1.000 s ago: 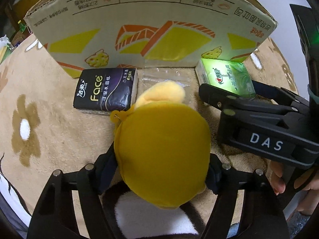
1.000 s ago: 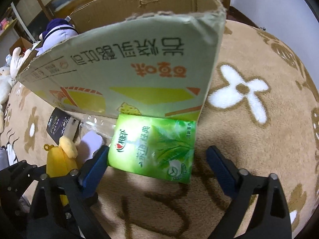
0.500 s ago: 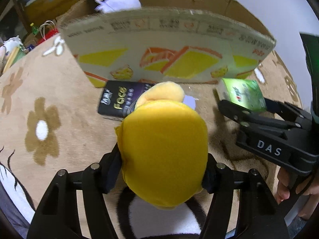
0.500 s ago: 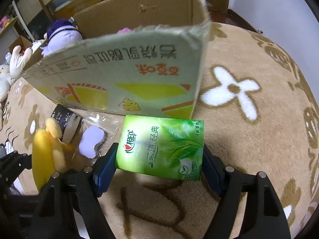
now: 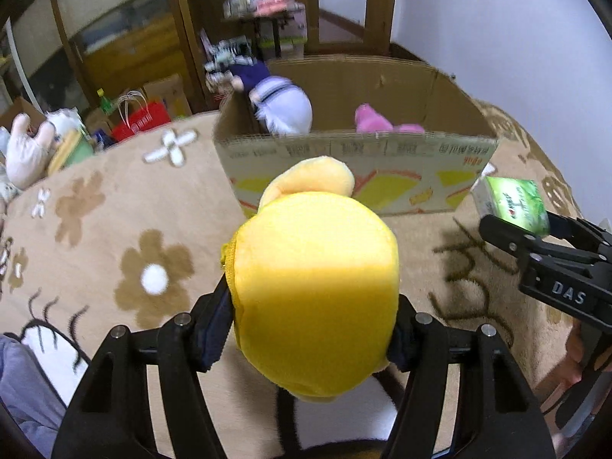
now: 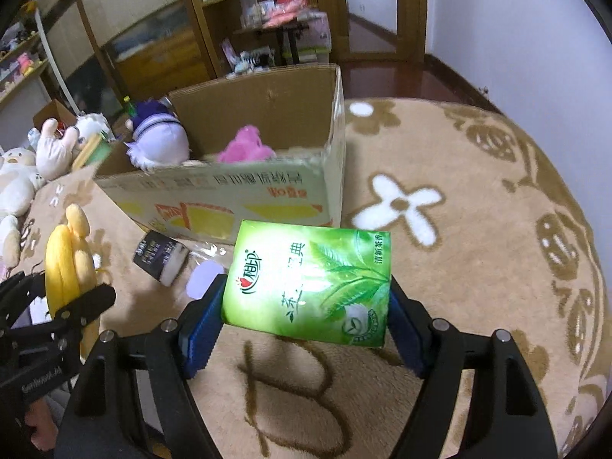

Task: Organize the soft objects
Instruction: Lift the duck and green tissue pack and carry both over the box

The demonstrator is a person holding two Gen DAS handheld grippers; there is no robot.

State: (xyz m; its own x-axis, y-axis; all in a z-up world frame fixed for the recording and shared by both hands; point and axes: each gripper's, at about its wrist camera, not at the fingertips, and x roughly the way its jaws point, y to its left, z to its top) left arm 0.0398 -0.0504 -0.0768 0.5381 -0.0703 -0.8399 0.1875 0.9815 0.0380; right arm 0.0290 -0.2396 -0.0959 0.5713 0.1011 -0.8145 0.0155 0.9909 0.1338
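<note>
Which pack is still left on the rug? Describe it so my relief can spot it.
Find the cardboard box on the rug. At the foot of its printed front wall lies a dark tissue pack, beside a pale lilac piece. It is near black with white ends, unlike the green pack held in the right gripper.

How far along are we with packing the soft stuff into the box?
Done: a purple plush and a pink plush sit in the cardboard box. In hand: left gripper holds the yellow plush; right gripper holds the green tissue pack. Left: the dark tissue pack on the rug.
</note>
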